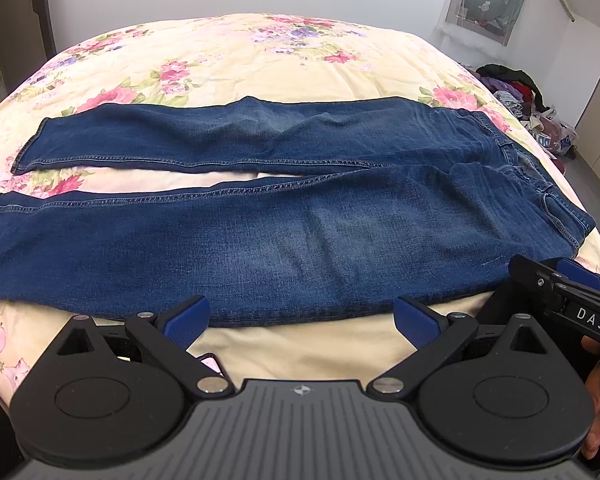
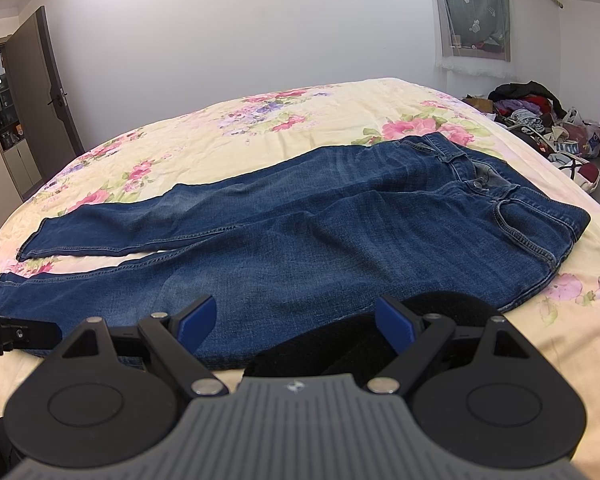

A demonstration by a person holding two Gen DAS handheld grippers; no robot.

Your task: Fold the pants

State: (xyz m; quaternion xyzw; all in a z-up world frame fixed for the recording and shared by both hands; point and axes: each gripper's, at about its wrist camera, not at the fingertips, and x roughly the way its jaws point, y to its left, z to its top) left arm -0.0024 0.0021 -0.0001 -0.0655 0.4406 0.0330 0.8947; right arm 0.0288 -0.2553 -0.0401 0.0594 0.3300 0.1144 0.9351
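A pair of blue jeans (image 1: 284, 236) lies flat on the floral bedspread (image 1: 228, 56), legs to the left, waistband to the right. It also shows in the right wrist view (image 2: 340, 240). My left gripper (image 1: 302, 320) is open and empty, just above the near edge of the near leg. My right gripper (image 2: 296, 322) is open and empty, over the near edge of the jeans near the hip. The right gripper also shows at the right of the left wrist view (image 1: 560, 284).
A pile of clothes and bags (image 2: 540, 120) lies on the floor beyond the bed's right side. A door (image 2: 40, 92) stands open at the left. A curtained window (image 2: 476, 12) is at the back right. A dark pad (image 2: 340, 344) lies under the right gripper.
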